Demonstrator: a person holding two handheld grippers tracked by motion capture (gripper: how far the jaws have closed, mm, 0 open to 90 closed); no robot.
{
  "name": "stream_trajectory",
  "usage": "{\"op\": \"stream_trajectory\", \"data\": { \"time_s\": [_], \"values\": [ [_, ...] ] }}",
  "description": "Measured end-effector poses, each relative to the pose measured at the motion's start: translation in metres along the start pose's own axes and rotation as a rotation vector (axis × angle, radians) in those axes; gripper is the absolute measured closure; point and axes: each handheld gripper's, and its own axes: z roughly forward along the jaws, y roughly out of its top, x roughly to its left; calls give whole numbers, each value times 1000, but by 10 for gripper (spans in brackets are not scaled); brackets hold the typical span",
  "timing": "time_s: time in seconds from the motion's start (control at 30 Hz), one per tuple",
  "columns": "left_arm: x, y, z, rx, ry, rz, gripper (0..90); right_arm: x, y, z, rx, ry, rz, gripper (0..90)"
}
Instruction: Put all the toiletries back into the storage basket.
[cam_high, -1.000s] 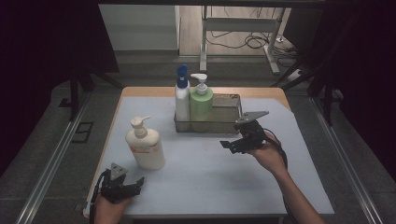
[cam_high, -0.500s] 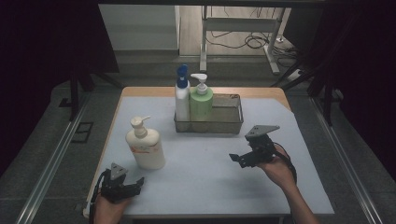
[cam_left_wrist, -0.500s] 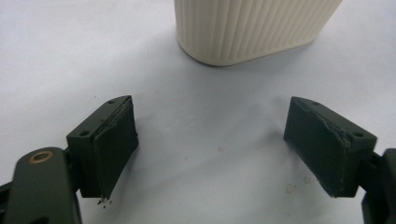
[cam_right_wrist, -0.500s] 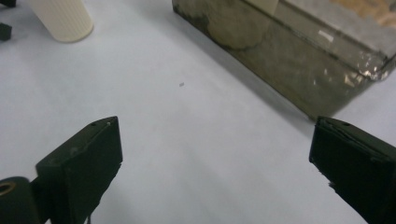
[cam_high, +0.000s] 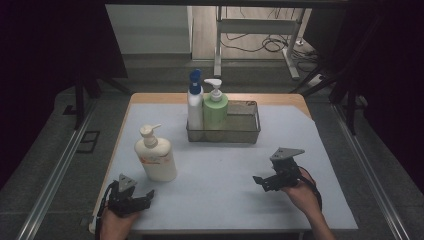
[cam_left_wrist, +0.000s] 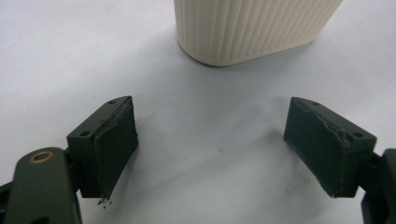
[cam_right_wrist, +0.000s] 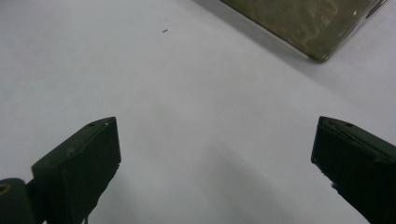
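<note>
The cream lotion pump bottle (cam_high: 155, 160) stands on the table's pale mat (cam_high: 215, 175), just ahead of my left gripper (cam_left_wrist: 212, 140), untouched, jaws spread wide. My right gripper (cam_high: 265, 181), jaws apart and empty, hovers well short of the mesh basket (cam_high: 240, 131).

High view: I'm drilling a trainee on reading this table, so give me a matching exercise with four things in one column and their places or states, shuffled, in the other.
Things:
1. cream pump bottle
2. green pump bottle
3. left tool
4. right tool

Places or states:
a. in the mesh basket, beside the blue-capped bottle
b. open and empty, at the near right of the table
c. standing on the table, left of the basket
d. open and empty, at the near left, just in front of the cream bottle

Pairs: 1-c, 2-a, 3-d, 4-b
</note>
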Motion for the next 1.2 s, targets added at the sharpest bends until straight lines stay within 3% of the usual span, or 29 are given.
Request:
{"op": "stream_trajectory", "data": {
  "time_s": [0.23,0.57,0.77,1.07,1.2],
  "values": [
    [0,1,-1,1,3,4,190,1,-17,12,25,5,18,25],
    [1,4,-5,-15,8,22,248,2,-36,24,74,-2,0,15],
    [3,9,-8,-33,13,32,282,2,-41,24,32,4,-3,2],
    [17,17,-11,-22,23,37,349,2,-42,24,30,-2,-7,1],
    [26,20,-11,-29,14,15,396,2,-42,24,30,-3,-7,0]
  ]
}}
